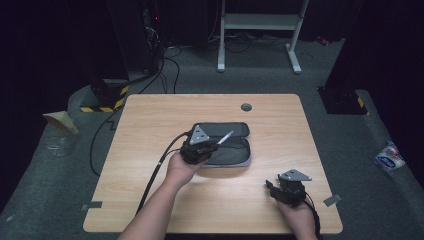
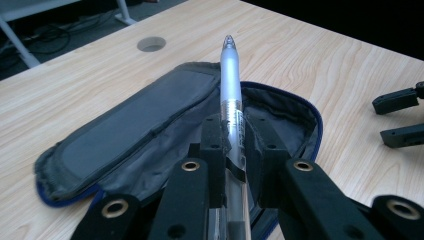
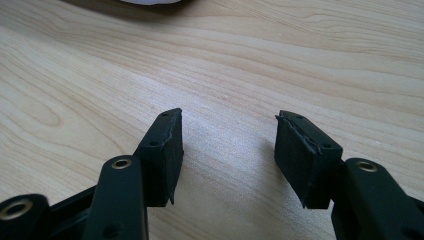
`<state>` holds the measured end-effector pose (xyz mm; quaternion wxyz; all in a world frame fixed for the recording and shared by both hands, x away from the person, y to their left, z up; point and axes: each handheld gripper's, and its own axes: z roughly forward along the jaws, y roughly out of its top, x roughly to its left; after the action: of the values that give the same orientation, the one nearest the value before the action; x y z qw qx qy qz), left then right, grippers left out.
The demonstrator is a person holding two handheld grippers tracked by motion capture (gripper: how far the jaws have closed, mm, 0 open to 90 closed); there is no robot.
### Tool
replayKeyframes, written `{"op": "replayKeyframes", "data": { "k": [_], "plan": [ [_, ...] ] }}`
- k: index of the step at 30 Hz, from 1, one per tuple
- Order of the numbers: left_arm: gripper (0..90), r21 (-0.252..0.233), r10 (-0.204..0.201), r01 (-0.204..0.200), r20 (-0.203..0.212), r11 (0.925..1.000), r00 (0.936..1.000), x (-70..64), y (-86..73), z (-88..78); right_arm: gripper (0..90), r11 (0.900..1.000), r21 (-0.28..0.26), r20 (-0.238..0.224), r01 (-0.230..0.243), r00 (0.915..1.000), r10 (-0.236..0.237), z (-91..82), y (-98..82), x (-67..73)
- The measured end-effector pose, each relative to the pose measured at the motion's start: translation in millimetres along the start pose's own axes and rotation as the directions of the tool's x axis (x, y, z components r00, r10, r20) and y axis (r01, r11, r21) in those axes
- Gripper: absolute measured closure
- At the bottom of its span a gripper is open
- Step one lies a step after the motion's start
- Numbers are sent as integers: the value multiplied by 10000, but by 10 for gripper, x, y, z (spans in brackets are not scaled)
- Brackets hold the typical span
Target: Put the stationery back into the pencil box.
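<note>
1. The pen's [image 2: 231,95] rear end runs out of the bottom of the left gripper view, behind the left tongs [image 2: 235,142]; any print on its clear barrel is too small to read.
2. The pencil case [image 1: 227,145] lies open on the worktop [image 1: 150,150]; its near part is covered by the left hand [image 1: 181,167].
3. Left tongs are clenched on the pen, holding it just above the case's open lining, tip pointing away.
4. Right tongs [image 3: 227,150] stand apart, released, low over bare worktop well right of the case, the right hand [image 1: 297,212] at the near edge.

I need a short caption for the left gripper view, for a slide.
Left tool shut on a silver pen above the open grey pencil case.
</note>
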<state>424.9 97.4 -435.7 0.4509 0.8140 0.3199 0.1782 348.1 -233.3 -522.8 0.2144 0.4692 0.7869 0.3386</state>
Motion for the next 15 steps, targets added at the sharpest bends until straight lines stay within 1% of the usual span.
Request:
{"op": "replayKeyframes", "data": {
  "k": [1,3,5,7,8,9,15],
  "plan": [
    [789,0,0,0,0,10000,10000,0,0,0,448,10000,-3,0,-1,10000,1,1,0,0],
    [789,258,173,-177,143,9995,9997,-6,23,87,448,10000,-2,-3,-2,10000,2,1,0,0],
    [790,360,203,-213,274,9991,9994,-9,36,144,448,10000,-2,-1,-3,10000,3,1,0,0],
    [790,404,60,-78,445,9992,9990,2,43,198,448,10000,-2,-3,-1,10000,1,1,1,0],
    [790,404,60,-78,445,9992,9990,2,43,198,448,10000,-2,-3,-1,10000,1,1,1,0],
    [790,552,3,-31,507,9985,9987,6,42,250,448,10000,0,-2,-3,10000,3,0,0,0],
    [790,1047,78,-156,748,9944,9972,12,8,369,449,10000,-6,5,23,10000,-23,1,0,0]
  ]
}}
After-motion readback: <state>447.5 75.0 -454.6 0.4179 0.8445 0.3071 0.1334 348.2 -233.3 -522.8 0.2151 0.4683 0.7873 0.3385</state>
